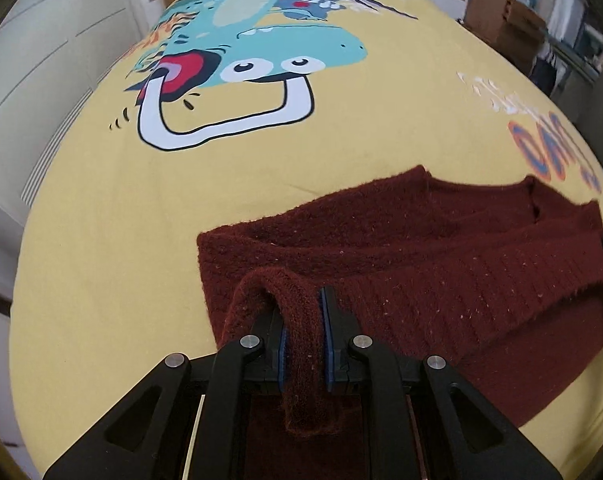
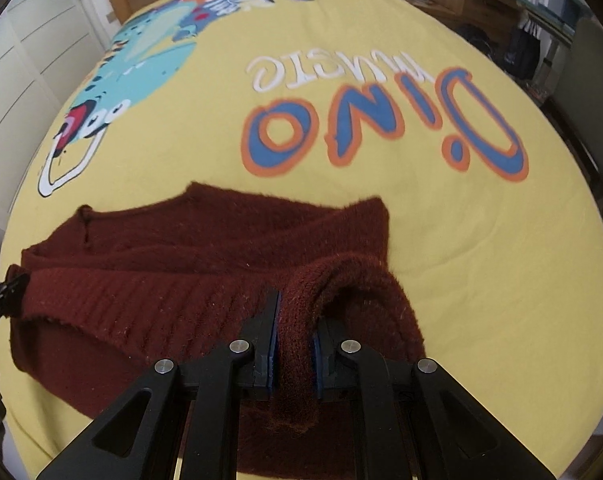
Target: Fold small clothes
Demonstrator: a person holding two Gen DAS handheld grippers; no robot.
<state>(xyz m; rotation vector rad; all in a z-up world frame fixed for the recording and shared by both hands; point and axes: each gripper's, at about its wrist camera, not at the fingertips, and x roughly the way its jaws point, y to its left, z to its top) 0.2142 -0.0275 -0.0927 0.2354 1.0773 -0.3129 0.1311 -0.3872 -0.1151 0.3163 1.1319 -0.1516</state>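
Your left gripper (image 1: 303,320) has its fingers (image 1: 328,332) clamped on a fold of the dark red sweater's (image 1: 441,264) near edge, and the knit hangs through between the blue pads. The sweater lies on the yellow bed cover (image 1: 101,240), part folded, with its ribbed hem lifted between your two hands. Carry both corners forward together at one height, so the hem stays taut and straight. Lay it down squarely on the far edge of the sweater, and let go only once the knit rests flat. If one hand runs ahead, the fold is likely to come out skewed. Thick knit can slip or bunch, so keep the pull gentle.

Your right gripper (image 2: 295,320) is clamped the same way on the other corner of the hem, with a loop of knit arching over its fingers (image 2: 270,332).

The left view shows the cover's cartoon dinosaur (image 1: 261,64) whole, plus the sweater's left side edge lying on the cover. It catches only a dark scrap of the other gripper at the frame's right edge. The right view shows the big "DINO" lettering (image 2: 381,132), the sweater's right corner, and the left gripper's black tip (image 2: 5,292) pinching the hem.
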